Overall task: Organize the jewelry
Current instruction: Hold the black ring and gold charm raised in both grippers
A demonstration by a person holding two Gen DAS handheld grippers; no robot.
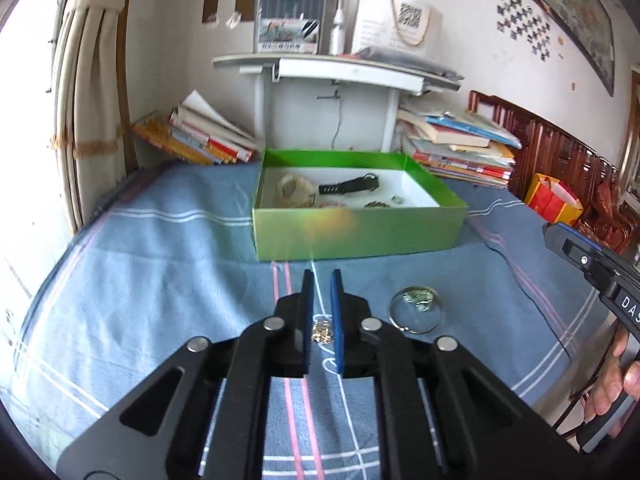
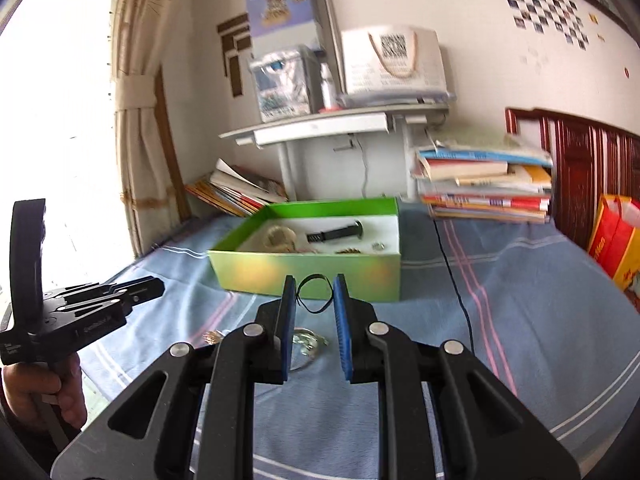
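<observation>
Jaws: L gripper [image 1: 322,276] nearly together, gold chain bit [image 1: 321,332] seen between the blades; held or lying on the blanket, can't tell. R gripper [image 2: 315,284] clamped on thin black loop [image 2: 315,294]. Green box [image 1: 360,232] just ahead of both, already holding 1 black clasp piece [image 1: 352,186]. Clear glass dish [image 1: 416,309] of trinkets lies short of box. Likely step: carry over box's near wall, release low, 1 gripper at a time.

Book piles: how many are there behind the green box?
2. One pile leans left of the white desk, near the curtain; the other stack lies right of it, beside the wooden headboard. More may be hidden behind the desk.
</observation>
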